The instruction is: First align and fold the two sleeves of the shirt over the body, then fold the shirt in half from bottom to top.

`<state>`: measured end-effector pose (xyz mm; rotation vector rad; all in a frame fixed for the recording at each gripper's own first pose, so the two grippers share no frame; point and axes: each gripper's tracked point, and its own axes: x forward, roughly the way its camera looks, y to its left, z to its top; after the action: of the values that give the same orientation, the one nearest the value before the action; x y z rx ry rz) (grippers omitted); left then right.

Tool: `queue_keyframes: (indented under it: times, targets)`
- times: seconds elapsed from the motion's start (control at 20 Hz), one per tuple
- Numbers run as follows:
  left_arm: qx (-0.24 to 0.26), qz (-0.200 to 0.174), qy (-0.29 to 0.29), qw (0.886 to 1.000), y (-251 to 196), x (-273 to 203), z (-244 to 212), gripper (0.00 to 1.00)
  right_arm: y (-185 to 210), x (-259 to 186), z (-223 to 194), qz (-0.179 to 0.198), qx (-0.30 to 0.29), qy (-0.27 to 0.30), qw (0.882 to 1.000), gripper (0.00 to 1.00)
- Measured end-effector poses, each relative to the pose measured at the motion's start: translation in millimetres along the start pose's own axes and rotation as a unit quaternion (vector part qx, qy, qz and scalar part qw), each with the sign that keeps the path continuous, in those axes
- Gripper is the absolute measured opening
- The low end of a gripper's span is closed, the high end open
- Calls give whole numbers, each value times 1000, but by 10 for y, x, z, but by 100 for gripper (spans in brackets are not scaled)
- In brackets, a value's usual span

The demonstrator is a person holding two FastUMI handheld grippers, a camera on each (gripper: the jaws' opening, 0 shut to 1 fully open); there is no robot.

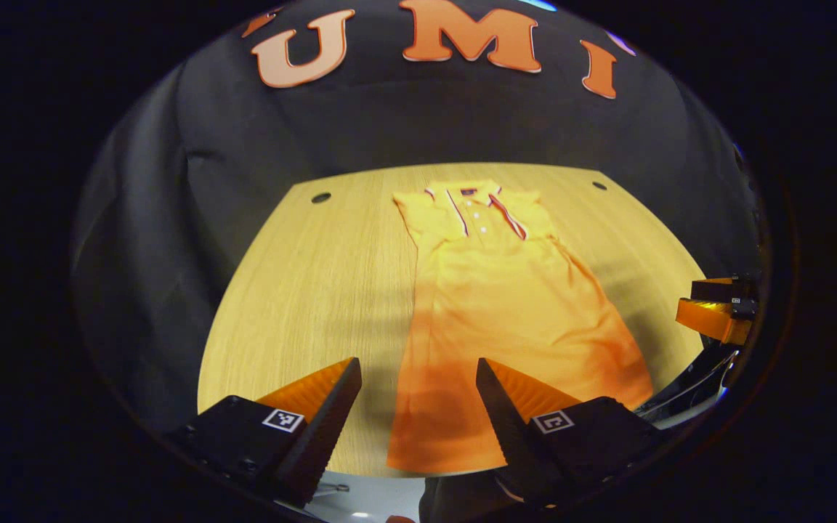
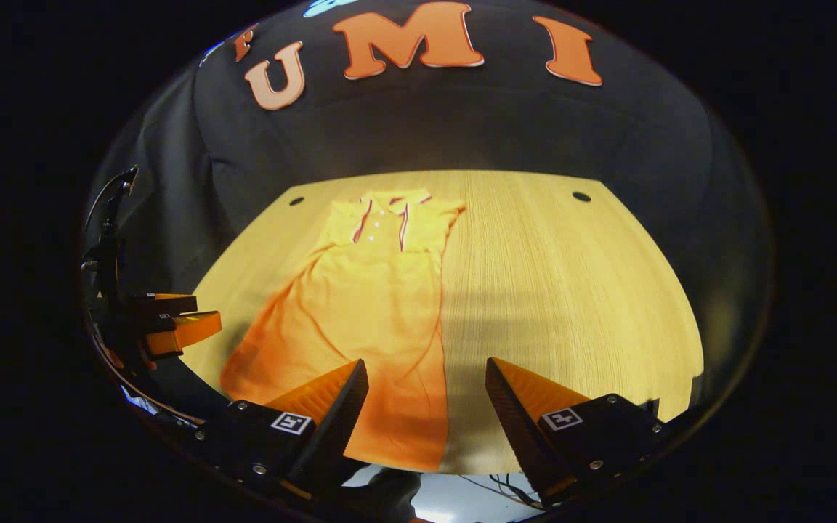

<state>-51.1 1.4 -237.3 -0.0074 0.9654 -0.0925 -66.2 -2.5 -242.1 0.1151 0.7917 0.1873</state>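
Because the shirt (image 1: 506,305) lies flat on the table (image 1: 317,290) with sleeves already in, you hold left gripper (image 1: 418,396) and right gripper (image 2: 426,396) wide apart and empty above its hem, ready for the bottom-to-top fold.

Black gripper bodies (image 1: 244,436) with square markers

A light wooden table (image 1: 302,290) with fine straight grain fills the middle of the left gripper view and reaches the lower edge of the frame; it shows again across the centre and right of the right gripper view. Two small dark round holes (image 1: 321,197) sit near its far corners, one toward the upper left and one toward the upper right. Behind the table hangs a black cloth wall (image 1: 244,145), softly creased, covering the upper half of each frame.
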Motion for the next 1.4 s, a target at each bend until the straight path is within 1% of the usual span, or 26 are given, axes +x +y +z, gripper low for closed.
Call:
queue_keyframes:
  times: [0.1, 0.25, 0.35, 0.4, 0.5, 0.6, 0.65, 0.7, 0.75, 0.8, 0.85, 0.9, 0.95, 1.0, 1.05, 1.1, 1.15, 1.2, 1.25, 1.3, 1.35, 1.4]
  targets:
    - [-3, -11, 44, 999, -11, -36, -84, 98, -19, 68, -168, 0, -3, 31, 1000, 99]
    - [-7, -19, 105, 994, -23, -113, -167, 98, 38, 170, -503, 11, -3, 76, 997, 99]
    - [-9, -18, 134, 991, -31, -151, -159, 98, 34, 214, -706, 10, -4, 106, 994, 99]
    - [-9, -16, 147, 989, -29, -164, -140, 98, 45, 241, -807, 10, -3, 122, 992, 99]
    - [-10, -18, 170, 985, -67, -207, -234, 98, 70, 249, -979, 11, -1, 151, 989, 98]
    - [-12, -12, 192, 981, -72, -227, -320, 98, 100, 254, -1104, 11, 3, 172, 985, 99]
    - [-13, -9, 202, 979, -47, -197, -396, 98, 112, 263, -1191, 9, -1, 187, 982, 98]
    - [-18, -11, 216, 976, -56, -154, -456, 98, 92, 285, -1276, -3, -5, 205, 979, 97]
    - [-22, -15, 209, 978, -61, -162, -418, 98, 83, 245, -1280, -16, -15, 207, 978, 96]
    - [-22, -15, 215, 976, -52, -142, -399, 99, 138, 278, -1240, -10, -14, 212, 977, 95]
    - [-21, -16, 218, 976, -55, -113, -409, 97, 149, 310, -1255, -22, -22, 212, 977, 92]
    - [-17, -17, 224, 974, -70, -112, -408, 98, 141, 326, -1287, -31, -37, 215, 975, 82]
    - [-14, -18, 229, 973, -69, -107, -413, 97, 185, 308, -1268, -25, -46, 216, 975, 83]
    - [-14, -19, 235, 972, -70, -136, -401, 98, 200, 321, -1268, -24, -45, 216, 975, 70]
    - [-16, -20, 236, 971, -93, -110, -402, 95, 198, 324, -1249, -22, -36, 212, 976, 60]
    - [-13, -23, 233, 972, -112, -122, -358, 90, 196, 338, -1239, -17, -17, 213, 977, 38]
    - [-20, -27, 225, 974, -140, -100, -356, 64, 275, 321, -1249, 9, -1, 221, 975, 17]
    - [-6, -37, 229, 973, -150, -124, -360, 38, 320, 358, -1253, 26, 14, 217, 976, 19]
    - [-13, -44, 214, 976, -168, -73, -295, 11, 307, 417, -1216, 25, 57, 212, 975, 19]
    - [-23, -58, 218, 974, -195, -84, -332, 2, 341, 369, -1187, 39, 92, 217, 971, 2]
    - [-31, -65, 212, 975, -201, -123, -311, 2, 402, 372, -1204, 52, 116, 217, 968, 2]
    - [-42, -62, 196, 978, -155, -119, -226, 2, 364, 406, -1102, 51, 132, 200, 969, 2]
